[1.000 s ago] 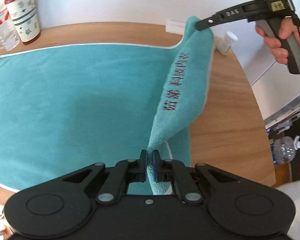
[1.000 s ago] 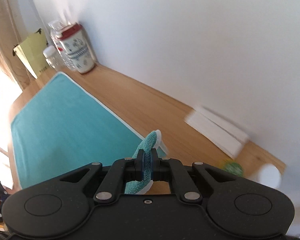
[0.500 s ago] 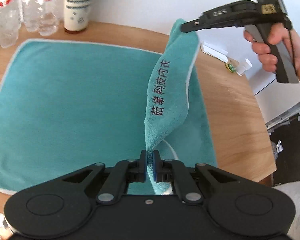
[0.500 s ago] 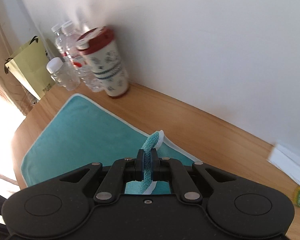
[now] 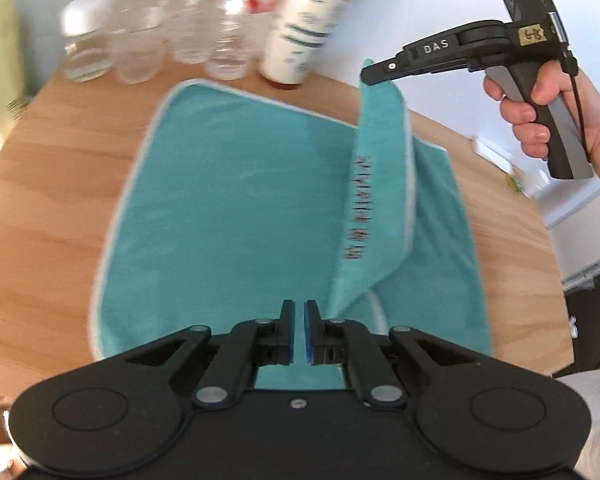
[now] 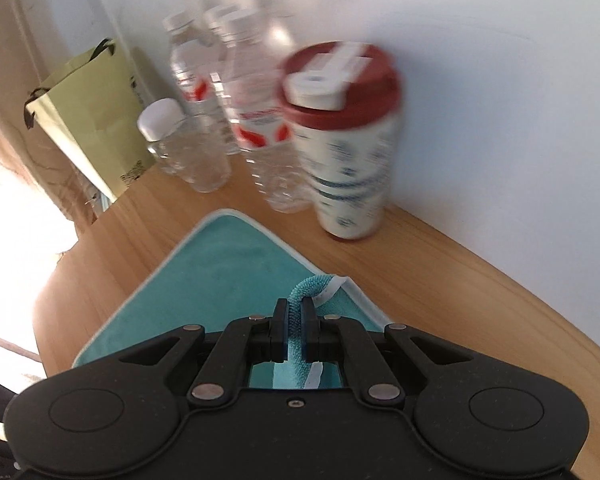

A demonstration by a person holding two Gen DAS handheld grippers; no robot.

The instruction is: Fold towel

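A teal terry-cloth towel with a white trim (image 5: 236, 216) lies spread on a round light-wood table (image 5: 56, 184), its right edge lifted into a raised strip bearing dark embroidered lettering. The black right gripper (image 6: 294, 334), held in a person's hand (image 5: 540, 116), is clamped on the far corner of that strip, the cloth bunched between its jaws. The black left gripper (image 5: 299, 330) hovers over the towel's near edge with its blue-padded jaws nearly together; the lifted fold hangs just to the right of them, and whether any cloth is pinched cannot be told. At the far side stand several clear plastic water bottles (image 6: 204, 120) with red labels, looking empty through the blur, and a white tumbler with a red lid (image 6: 348, 152), contents hidden. A yellow-green paper bag (image 6: 92, 116) stands far left.
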